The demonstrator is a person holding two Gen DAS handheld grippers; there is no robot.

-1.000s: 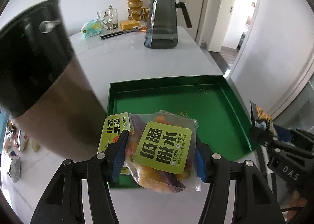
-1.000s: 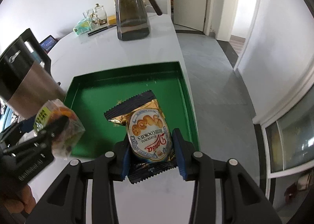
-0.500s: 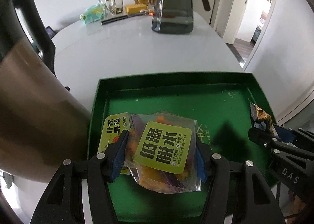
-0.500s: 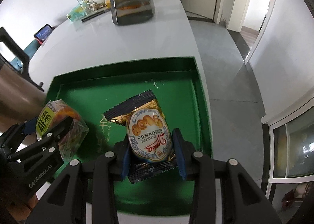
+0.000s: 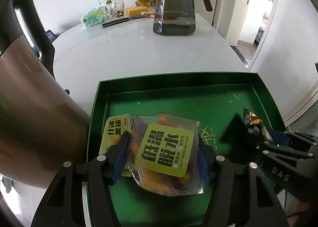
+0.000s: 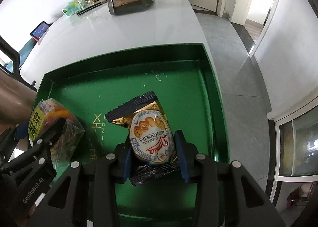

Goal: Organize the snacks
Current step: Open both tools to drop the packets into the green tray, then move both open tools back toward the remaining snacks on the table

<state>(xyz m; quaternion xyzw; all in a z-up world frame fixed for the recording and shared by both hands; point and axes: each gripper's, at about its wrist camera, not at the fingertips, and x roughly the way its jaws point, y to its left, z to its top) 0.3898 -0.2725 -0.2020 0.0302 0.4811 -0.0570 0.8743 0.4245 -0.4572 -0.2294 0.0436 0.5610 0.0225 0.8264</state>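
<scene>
White counter, green tray [image 5: 100, 96]. We see left gripper [image 5: 162, 154] loosening on fruit bag [image 5: 167, 153], right gripper [image 6: 154, 154] loosening on cookie packet [image 6: 151, 133]; early release risks packets sliding together.

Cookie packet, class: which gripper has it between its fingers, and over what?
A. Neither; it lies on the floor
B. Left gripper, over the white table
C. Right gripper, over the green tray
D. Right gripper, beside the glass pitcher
C: the right gripper has the cookie packet between its pads above the green tray.
</scene>
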